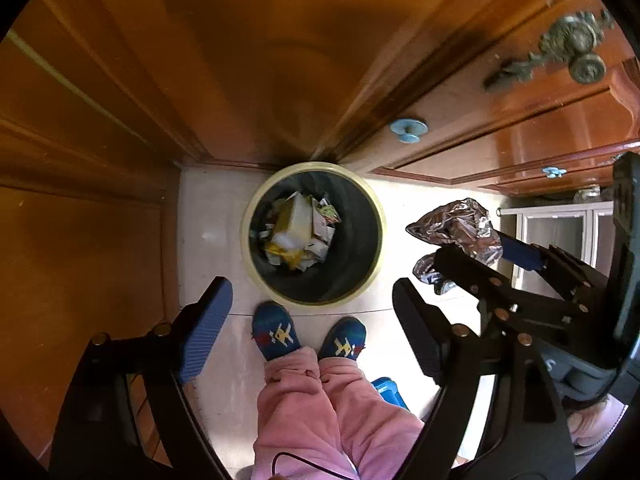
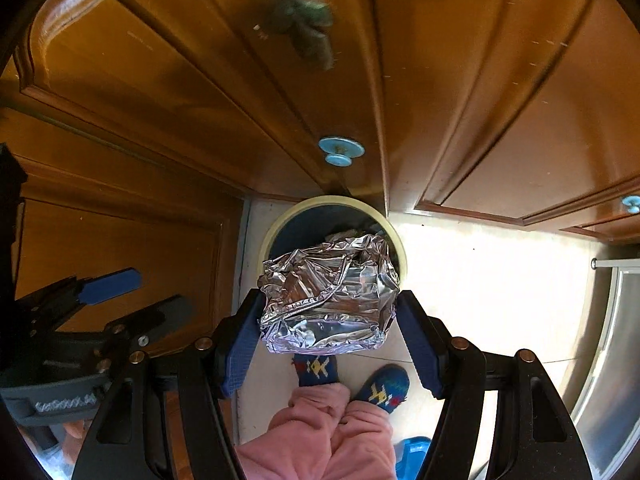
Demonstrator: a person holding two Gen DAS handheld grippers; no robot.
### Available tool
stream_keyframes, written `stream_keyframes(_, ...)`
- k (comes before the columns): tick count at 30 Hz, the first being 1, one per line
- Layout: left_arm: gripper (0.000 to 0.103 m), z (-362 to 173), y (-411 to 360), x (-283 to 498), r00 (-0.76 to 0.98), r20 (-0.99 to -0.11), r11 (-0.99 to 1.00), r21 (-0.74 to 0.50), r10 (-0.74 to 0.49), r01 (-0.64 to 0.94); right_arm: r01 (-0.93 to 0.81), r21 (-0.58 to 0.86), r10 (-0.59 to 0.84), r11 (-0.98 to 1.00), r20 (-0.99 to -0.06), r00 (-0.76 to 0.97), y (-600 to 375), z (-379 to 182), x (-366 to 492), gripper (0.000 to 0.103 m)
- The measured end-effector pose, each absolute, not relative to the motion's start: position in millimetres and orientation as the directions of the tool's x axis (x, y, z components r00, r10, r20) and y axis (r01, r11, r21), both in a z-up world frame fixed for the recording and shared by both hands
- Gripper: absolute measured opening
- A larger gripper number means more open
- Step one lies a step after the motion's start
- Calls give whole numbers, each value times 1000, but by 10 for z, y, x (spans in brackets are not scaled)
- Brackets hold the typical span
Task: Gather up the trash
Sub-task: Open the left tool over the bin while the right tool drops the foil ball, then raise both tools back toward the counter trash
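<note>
The right gripper (image 2: 328,320) clenches a crumpled silver foil bundle (image 2: 328,296) above a round cream-rimmed, black-lined trash bin (image 1: 256,200) — already holding paper scraps. The left gripper (image 1: 308,332) hangs spread and empty over the person's blue patterned slippers (image 1: 276,330).

Pink fleece trousers (image 1: 320,412), blue patterned slippers (image 1: 276,332), black grippers with 2 ribbed blue-padded fingers (image 1: 206,332).

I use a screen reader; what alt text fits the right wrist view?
The right gripper clamps a crumpled foil wad above a trash bin on the floor by wooden cabinets. The left gripper hangs open at left; slippered feet show below.
</note>
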State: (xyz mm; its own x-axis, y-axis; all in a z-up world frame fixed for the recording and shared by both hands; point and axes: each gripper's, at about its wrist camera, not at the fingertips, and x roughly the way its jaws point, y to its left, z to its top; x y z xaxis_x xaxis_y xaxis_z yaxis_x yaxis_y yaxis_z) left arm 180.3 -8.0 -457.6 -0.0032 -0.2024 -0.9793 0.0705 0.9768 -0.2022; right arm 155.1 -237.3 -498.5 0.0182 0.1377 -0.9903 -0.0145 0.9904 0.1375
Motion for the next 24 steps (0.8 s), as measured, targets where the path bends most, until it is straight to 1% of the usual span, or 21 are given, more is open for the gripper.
stream_keyframes(4, 81, -4512, 96, 1788, 11, -980, 980, -197, -198, 34, -12, 144, 144, 990, -990, -12, -2249, -5074, 1661, 68)
stream_keyframes(6, 84, -4469, 160, 1783, 17, -979, 979, -201, -201, 19, 1, 151, 151, 989, -988, -19, -2197, -5117, 1679, 68)
stream_keyframes(11, 86, -4353, 272, 1741, 34, -983, 983, -182, -182, 12, 14, 150, 150, 989, -988, -37, -2111, -5127, 1763, 70)
stream_keyframes(16, 86, -4063, 319, 1711, 57, -981, 982, -186, -186, 16, -13, 140, 140, 990, -990, -13, -2014, -4865, 1765, 72)
stream_keyframes(20, 86, -3667, 322, 1695, 90, -977, 981, -190, -192, 32, -4, 149, 149, 989, -989, 6, -2010, -4507, 1712, 72)
stream_keyframes(24, 86, -3229, 288, 1684, 122, -973, 980, -191, -197, 61, 0, 157, 157, 988, -987, 38, -2016, -4031, 1639, 72)
